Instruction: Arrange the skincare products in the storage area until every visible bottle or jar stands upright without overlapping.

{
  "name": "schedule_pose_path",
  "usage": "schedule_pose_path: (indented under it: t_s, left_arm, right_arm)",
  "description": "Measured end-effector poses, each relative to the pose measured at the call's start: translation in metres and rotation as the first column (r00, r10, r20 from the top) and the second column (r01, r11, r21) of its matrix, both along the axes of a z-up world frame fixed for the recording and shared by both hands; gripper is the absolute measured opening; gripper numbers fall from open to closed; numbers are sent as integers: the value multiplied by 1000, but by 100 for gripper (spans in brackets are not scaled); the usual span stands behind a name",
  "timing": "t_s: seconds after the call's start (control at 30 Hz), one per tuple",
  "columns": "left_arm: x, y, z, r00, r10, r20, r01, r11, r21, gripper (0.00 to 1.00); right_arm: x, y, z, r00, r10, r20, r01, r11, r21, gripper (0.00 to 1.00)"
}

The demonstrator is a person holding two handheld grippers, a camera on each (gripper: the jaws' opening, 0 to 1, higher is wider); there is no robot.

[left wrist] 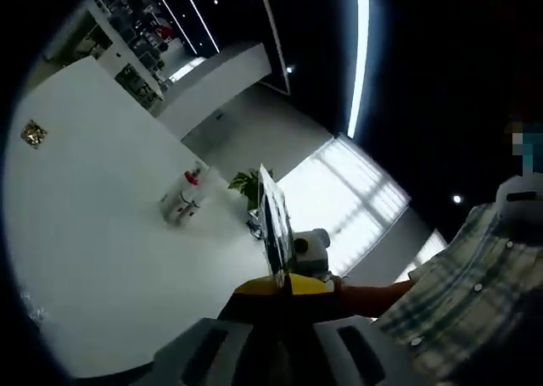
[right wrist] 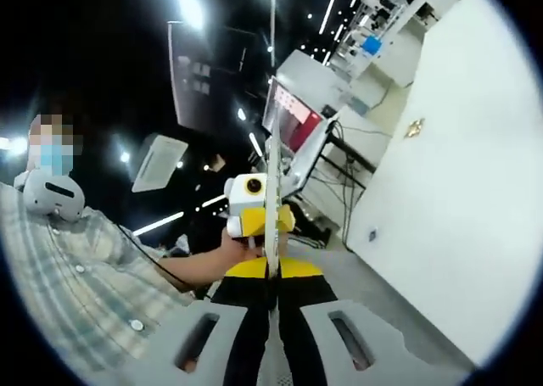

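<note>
No bottle or jar can be made out. In the left gripper view my left gripper [left wrist: 265,182] points up into the room, its jaws pressed together into one thin edge with nothing between them. Just behind that edge is the right gripper [left wrist: 299,263], white and yellow, held by a hand [left wrist: 365,294]. In the right gripper view my right gripper [right wrist: 272,127] is also shut and holds nothing. The left gripper [right wrist: 254,220] faces it, very close, held in a hand [right wrist: 222,259].
A person in a plaid shirt [left wrist: 462,305] [right wrist: 72,293] stands behind both grippers. A white wall [left wrist: 93,233] [right wrist: 441,208] rises on one side. Small red-and-white items [left wrist: 187,195] and a green plant [left wrist: 246,182] stand at its foot. Bright windows [left wrist: 339,191], ceiling lights and a red screen [right wrist: 293,114] lie beyond.
</note>
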State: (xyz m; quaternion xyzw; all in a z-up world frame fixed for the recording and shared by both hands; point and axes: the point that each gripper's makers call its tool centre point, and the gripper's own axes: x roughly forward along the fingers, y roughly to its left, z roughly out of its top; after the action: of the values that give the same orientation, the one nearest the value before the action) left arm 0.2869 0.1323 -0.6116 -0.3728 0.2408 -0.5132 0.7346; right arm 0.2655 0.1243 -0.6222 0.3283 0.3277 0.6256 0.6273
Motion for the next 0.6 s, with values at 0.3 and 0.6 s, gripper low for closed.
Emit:
schedule_pose_path:
  t_s: [0.3, 0.6]
  left_arm:
    - [13, 5, -22, 980, 76, 184, -124, 956, 265, 28]
    - [55, 44, -62, 877, 192, 440, -446, 665, 599, 56]
  right_arm:
    - [22, -15, 2, 998, -49, 27, 50, 998, -42, 0]
    - [68, -40, -15, 990, -131, 56, 138, 977, -162, 0]
